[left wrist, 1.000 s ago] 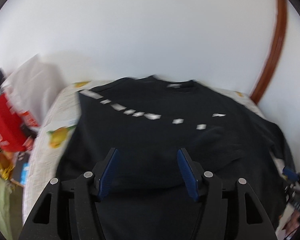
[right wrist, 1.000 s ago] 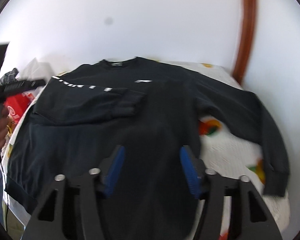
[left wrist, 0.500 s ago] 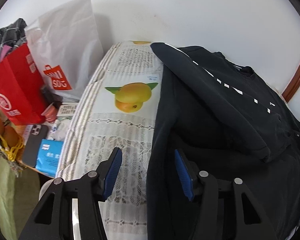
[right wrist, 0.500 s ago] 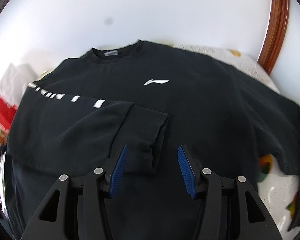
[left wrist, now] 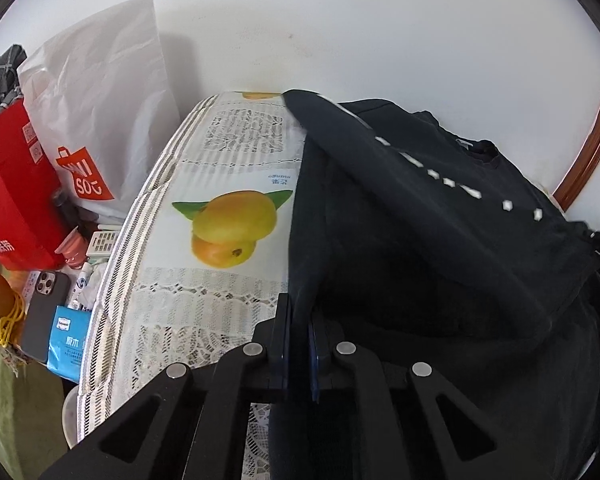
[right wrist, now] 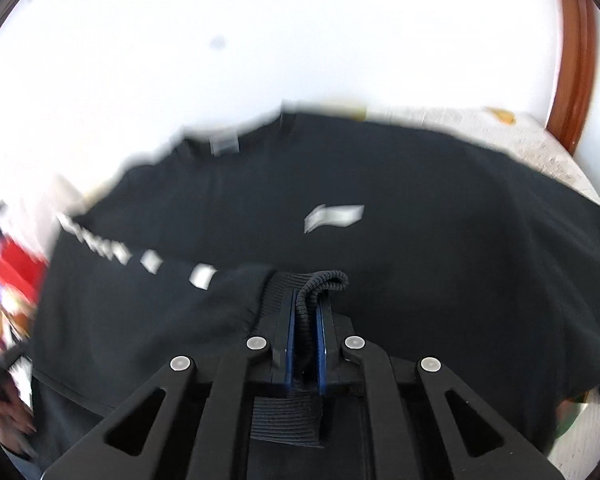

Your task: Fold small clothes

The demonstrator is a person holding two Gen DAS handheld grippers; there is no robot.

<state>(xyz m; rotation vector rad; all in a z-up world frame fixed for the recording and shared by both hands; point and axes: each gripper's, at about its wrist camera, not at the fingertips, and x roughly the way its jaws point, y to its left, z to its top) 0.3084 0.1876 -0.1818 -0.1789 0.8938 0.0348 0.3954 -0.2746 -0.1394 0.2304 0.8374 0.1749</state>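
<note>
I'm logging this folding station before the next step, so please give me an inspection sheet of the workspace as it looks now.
Surface: mango-print tablecloth, partly covered.
Job's things: black sweatshirt spread out, one sleeve folded across it.
Clutter: red bag, white shopping bag, phone, blue packet beside the table.
Grippers: left hand-held gripper shut on the sweatshirt's side edge; right hand-held gripper shut on the ribbed cuff.
Cables: nothing seen.
Surroundings: white wall, brown wooden trim.

Right wrist view motion-blurred: sweatshirt (right wrist: 380, 280) print unreadable; red clutter (right wrist: 16, 276) at left edge unidentifiable.
</note>
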